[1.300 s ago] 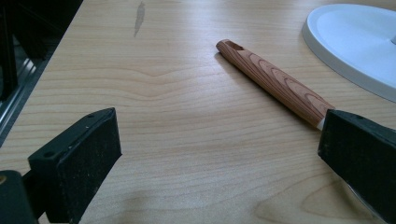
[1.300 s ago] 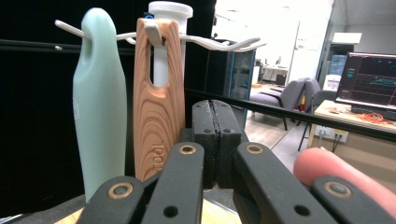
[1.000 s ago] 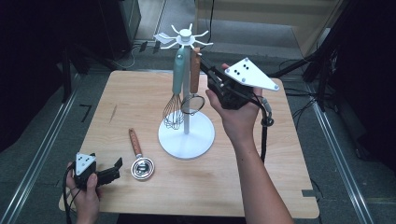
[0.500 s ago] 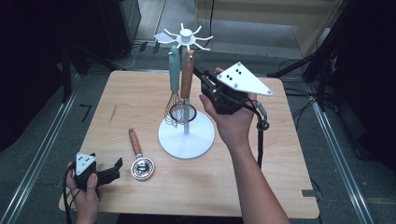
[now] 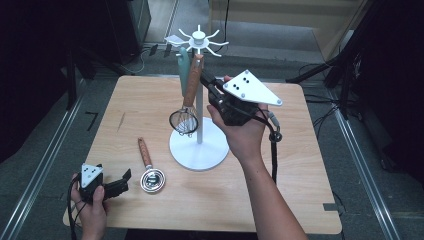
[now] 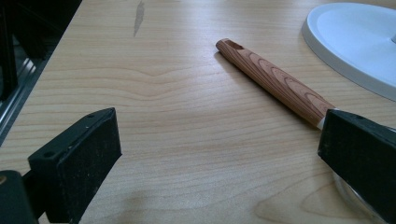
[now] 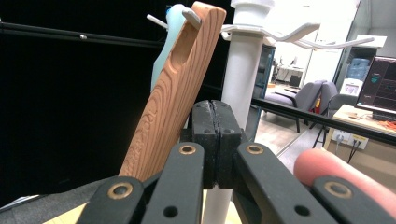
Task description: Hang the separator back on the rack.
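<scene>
The right claw has swung left, seemingly touching the wooden handle.

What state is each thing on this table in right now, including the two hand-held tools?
Right tool: shut, empty, beside the hanging handle.
Left tool: open, empty, low over the table.
Wood-handled strainer: hanging from a rack hook.
Teal-handled utensil: hanging behind it.
Rack: upright.
Wood-handled spoon: lying flat on the table.

Your right gripper is black, topped by a grey three-cornered plate with dark dots; brass rivets pin its linkage. Your left gripper matches it. Black cables trail from both.
</scene>
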`<state>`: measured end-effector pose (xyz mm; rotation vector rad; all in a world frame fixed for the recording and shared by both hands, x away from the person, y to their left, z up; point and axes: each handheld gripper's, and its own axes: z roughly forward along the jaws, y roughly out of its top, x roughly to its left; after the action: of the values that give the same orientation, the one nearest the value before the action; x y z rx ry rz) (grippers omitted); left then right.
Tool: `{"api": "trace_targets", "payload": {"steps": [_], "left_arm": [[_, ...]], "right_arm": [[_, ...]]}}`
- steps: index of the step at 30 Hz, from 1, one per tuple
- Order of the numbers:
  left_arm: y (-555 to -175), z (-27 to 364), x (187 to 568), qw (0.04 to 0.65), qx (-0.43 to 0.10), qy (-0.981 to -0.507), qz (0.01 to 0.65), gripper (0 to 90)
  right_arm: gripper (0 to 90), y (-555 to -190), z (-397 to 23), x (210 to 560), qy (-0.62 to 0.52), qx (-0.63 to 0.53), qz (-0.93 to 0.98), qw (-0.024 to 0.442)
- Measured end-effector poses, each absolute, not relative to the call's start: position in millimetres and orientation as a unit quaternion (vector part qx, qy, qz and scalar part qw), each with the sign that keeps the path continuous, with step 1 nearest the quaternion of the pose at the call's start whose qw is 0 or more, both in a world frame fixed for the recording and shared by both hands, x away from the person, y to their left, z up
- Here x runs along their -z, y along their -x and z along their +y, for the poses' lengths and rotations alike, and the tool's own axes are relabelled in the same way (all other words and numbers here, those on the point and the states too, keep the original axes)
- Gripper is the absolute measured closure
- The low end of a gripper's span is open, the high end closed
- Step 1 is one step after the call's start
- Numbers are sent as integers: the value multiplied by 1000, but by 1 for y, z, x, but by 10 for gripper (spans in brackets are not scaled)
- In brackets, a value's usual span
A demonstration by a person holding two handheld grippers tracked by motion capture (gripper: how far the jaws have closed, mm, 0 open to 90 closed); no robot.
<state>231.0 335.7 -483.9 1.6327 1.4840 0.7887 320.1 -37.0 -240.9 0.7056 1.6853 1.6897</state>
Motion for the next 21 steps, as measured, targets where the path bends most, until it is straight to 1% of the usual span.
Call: {"api": "trace_targets", "payload": {"steps": [21], "left_arm": [[-231, 337, 484, 387, -307, -644, 585, 0]], "right_arm": [[890, -324, -54, 259, -295, -627, 640, 332]]}}
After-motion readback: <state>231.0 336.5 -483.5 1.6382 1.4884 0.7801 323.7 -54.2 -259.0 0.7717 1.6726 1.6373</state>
